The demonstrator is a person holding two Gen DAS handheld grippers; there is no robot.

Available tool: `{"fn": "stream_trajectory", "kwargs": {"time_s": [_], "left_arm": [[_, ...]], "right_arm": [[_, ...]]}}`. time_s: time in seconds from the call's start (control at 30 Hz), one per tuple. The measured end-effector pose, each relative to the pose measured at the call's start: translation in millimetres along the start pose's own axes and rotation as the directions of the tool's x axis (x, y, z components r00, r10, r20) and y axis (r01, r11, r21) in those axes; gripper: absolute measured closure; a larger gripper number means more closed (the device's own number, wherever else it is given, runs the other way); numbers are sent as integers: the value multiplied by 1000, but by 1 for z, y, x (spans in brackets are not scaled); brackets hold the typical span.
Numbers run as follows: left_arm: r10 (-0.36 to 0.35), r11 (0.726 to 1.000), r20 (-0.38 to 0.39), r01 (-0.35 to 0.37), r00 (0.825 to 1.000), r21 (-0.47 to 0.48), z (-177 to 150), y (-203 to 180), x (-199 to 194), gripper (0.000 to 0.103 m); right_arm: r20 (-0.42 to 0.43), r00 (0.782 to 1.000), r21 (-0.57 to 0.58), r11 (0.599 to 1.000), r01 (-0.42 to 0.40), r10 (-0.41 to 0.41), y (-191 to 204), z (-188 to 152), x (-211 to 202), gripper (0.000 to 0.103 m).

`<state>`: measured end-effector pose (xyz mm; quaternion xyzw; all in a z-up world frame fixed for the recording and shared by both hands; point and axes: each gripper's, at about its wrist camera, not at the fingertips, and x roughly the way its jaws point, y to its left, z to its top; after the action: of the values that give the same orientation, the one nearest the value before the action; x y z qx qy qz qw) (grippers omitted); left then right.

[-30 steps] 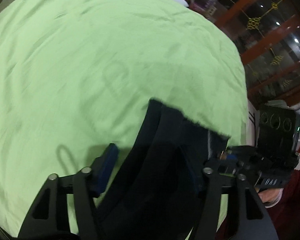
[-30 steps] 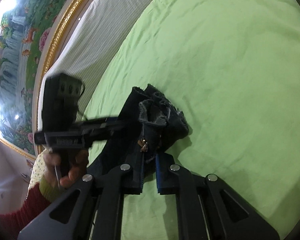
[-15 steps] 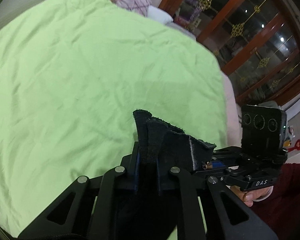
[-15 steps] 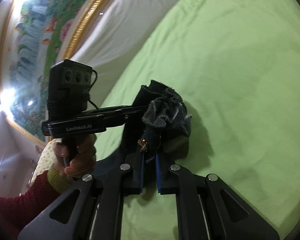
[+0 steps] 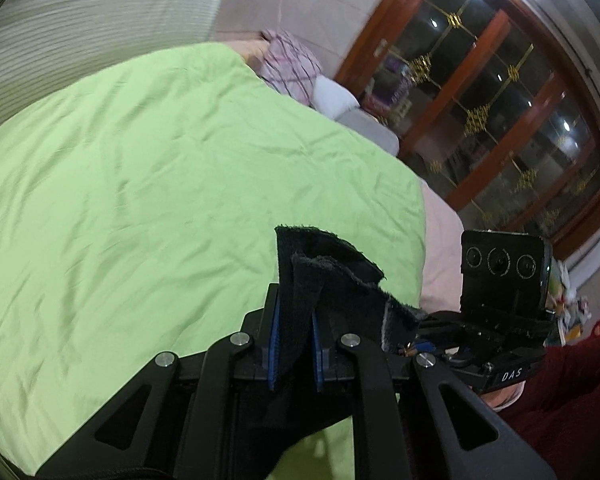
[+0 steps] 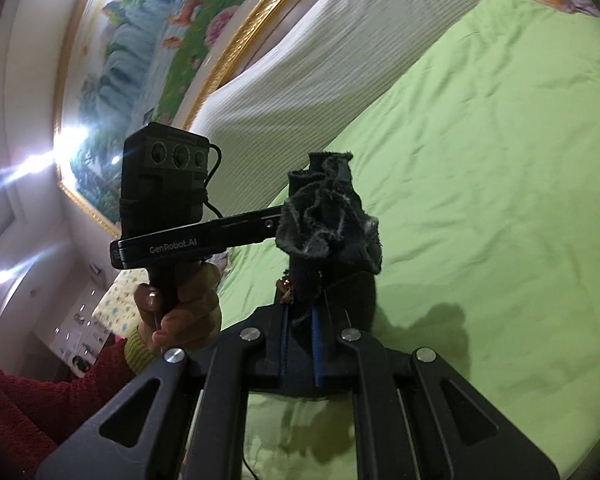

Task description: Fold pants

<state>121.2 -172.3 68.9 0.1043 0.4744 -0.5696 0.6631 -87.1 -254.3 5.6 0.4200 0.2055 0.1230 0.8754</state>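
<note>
Dark denim pants are held up above a bed with a light green cover. My left gripper is shut on a frayed edge of the pants. My right gripper is shut on a bunched, frayed part of the pants, beside a small metal zipper pull. Each gripper shows in the other's view, close by: the right one and the left one. The rest of the pants hangs below, hidden behind the gripper bodies.
A white striped headboard cushion and a gold-framed painting are beyond the bed. A plaid pillow lies at the far end of the bed, and a wood-and-glass cabinet stands behind it.
The left gripper closed on the pants edge. Both grippers lifted the pants off the green cover and tilted upward, so more of the room shows.
</note>
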Motion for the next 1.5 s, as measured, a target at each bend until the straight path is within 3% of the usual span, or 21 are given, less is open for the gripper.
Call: {"fn": "stream_trajectory", "kwargs": {"time_s": [0.23,0.6,0.83,1.03,1.2,1.37,1.5], "left_arm": [[24,998,93,-17,995,-67,-31,8,-34,91],[98,975,140,-67,985,-212,-88,46,-61,93],[128,934,136,-73,982,-350,-124,88,-56,94],[189,899,101,-131,977,-419,-142,104,-47,93],[222,871,105,-149,969,-467,-157,110,-46,93],[283,820,102,-185,954,-542,-178,111,-53,92],[333,779,110,-208,937,-591,-194,107,-66,86]], "right_arm": [[-80,996,-58,997,-47,42,20,-4,31,93],[-248,965,-76,992,-103,81,29,-16,96,93],[-339,940,-105,993,-60,21,28,-27,137,92],[-407,910,-170,985,8,-78,30,-36,163,89],[-423,898,-197,980,36,-118,36,-36,173,87],[-456,882,-209,977,25,-120,47,-35,183,68],[-474,871,-233,972,18,-129,54,-39,190,59]]}}
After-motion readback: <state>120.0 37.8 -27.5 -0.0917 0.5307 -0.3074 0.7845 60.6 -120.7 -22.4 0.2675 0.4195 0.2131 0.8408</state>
